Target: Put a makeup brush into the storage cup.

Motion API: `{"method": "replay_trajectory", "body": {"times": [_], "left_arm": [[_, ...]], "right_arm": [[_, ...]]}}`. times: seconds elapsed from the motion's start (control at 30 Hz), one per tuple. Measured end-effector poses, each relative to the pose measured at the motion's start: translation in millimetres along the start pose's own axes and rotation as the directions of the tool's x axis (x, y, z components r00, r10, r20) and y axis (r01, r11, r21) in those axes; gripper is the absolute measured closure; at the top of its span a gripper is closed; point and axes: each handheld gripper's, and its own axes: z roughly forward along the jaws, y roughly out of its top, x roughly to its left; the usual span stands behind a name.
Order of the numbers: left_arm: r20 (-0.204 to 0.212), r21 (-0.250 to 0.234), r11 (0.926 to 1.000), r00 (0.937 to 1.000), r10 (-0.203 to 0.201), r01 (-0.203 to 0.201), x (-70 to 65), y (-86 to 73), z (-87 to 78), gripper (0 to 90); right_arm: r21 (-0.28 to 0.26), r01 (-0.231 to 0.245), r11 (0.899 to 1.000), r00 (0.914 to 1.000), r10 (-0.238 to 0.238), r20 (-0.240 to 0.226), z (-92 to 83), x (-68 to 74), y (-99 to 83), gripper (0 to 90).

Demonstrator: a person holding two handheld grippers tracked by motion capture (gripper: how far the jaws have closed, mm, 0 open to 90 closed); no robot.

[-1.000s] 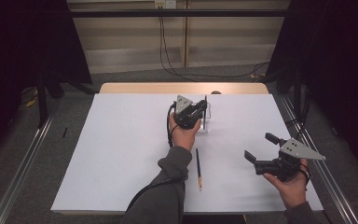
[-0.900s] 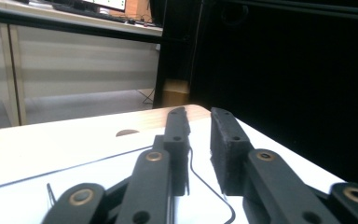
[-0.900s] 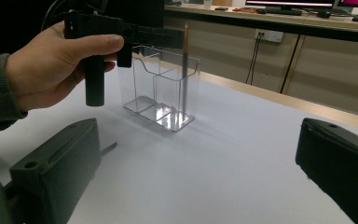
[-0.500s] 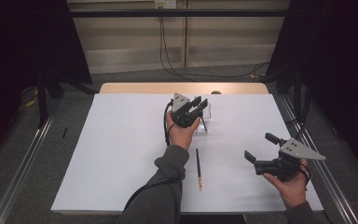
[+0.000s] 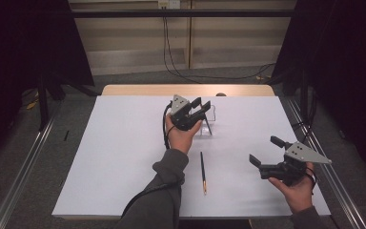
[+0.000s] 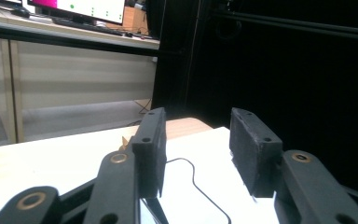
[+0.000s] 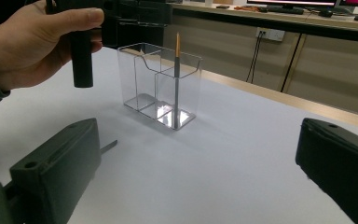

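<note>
My left gripper (image 5: pixel 201 106), jaws just opening and empty, had dropped one pencil (image 7: pixel 176 79) upright into the clear holder (image 7: pixel 161 86); my right gripper (image 5: pixel 267 151), wide open and empty, should next fetch the second pencil (image 5: pixel 202 171) lying on the table (image 5: pixel 109 157).

My left forearm (image 5: pixel 164 191) stretches up mid-table, left hand (image 5: pixel 181 136) raising the left gripper (image 5: pixel 201 106) w/ jaws just opening, nothing btwn the pads (image 6: pixel 151 149). My right hand (image 5: pixel 295 188) sits low at the near right edge, right gripper (image 5: pixel 266 151) aimed left, jaws spread wide, empty.
</note>
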Motion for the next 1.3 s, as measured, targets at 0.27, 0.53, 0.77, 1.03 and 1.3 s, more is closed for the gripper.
{"method": "replay_trajectory", "body": {"times": [0.27,0.53,0.77,1.03,1.3], "left_arm": [[0.004,-0.013,0.9998,0.9999,0.014,-0.013,1.7,2.4,-5.5,51.2],[0.009,-0.001,0.9994,0.9994,0.033,-0.033,5.9,4.3,-12.2,45.1],[0.015,0.016,0.9990,0.9991,0.040,-0.040,9.6,4.8,-17.6,36.7],[0.052,0.016,0.9979,0.9968,0.061,-0.062,12.5,7.0,-21.7,22.7],[0.075,0.013,0.9998,0.9971,0.012,-0.013,17.9,8.3,-23.9,10.9]], "right_arm": [[0.001,-0.006,1.000,1.0000,0.006,0.004,0.4,0.6,-0.4,0.0],[0.002,-0.003,1.000,1.0000,0.003,0.005,0.2,0.6,-0.3,0.0],[0.004,-0.002,1.000,1.0000,0.002,0.003,0.7,0.5,-0.4,0.0],[0.003,0.003,1.000,1.0000,-0.003,0.003,1.3,0.8,-0.5,0.0],[0.004,0.002,1.000,1.0000,-0.002,0.004,1.6,0.9,-0.9,0.0]]}}
